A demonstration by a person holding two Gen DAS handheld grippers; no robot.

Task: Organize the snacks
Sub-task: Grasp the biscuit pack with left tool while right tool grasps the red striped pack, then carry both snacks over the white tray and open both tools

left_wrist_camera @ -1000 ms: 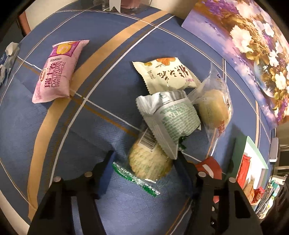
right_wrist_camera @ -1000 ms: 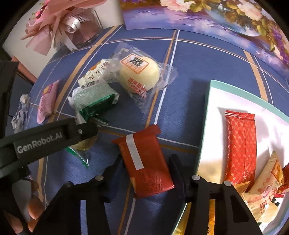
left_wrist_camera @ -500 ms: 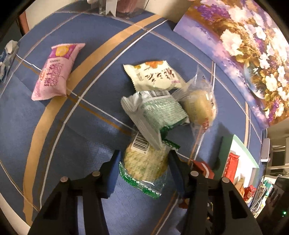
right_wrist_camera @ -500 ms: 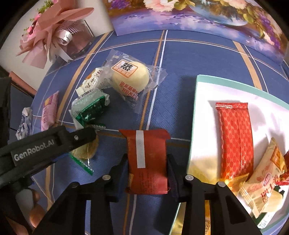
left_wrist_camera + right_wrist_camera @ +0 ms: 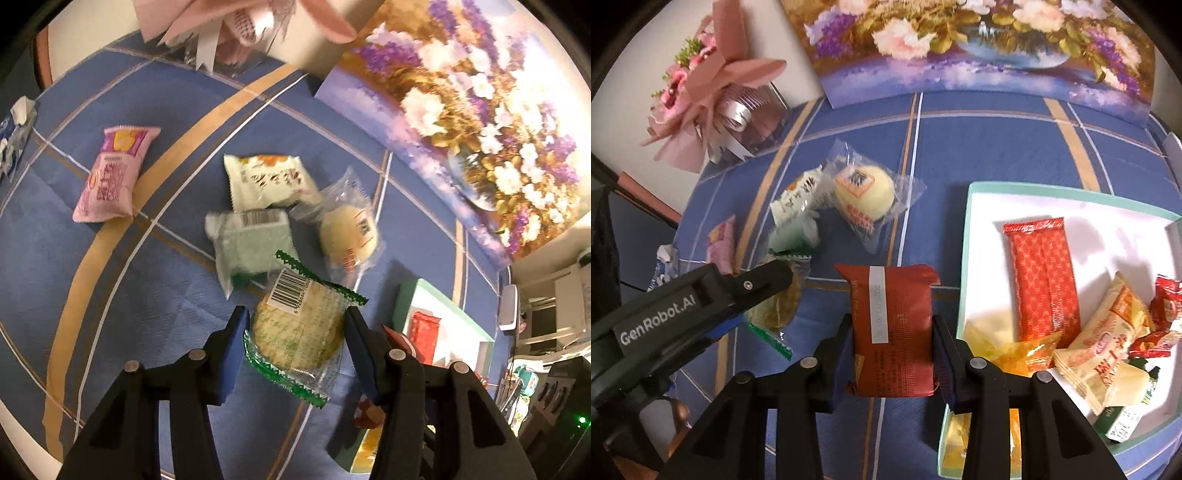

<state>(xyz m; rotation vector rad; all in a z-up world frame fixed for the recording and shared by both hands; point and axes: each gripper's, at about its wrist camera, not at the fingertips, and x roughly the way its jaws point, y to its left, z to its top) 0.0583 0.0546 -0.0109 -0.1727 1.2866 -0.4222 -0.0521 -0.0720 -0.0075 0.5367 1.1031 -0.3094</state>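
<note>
Both grippers have closed in since a second ago. Right gripper (image 5: 892, 332) — jaws clamped on the red packet (image 5: 892, 325), beside the tray's (image 5: 964, 280) left edge, presumably bound there. Left gripper (image 5: 293, 332) — jaws touching the green-edged round cake (image 5: 299, 328), seemingly gripped. Beyond: loose snacks mid-tablecloth (image 5: 110, 314).

left wrist cam: sits behind its tongs (image 5: 295, 325), looking down close at the table (image 5: 110, 295) | right wrist cam: same deal, low and close | both catch the snack pile (image 5: 827, 206) and tray (image 5: 967, 229)
</note>
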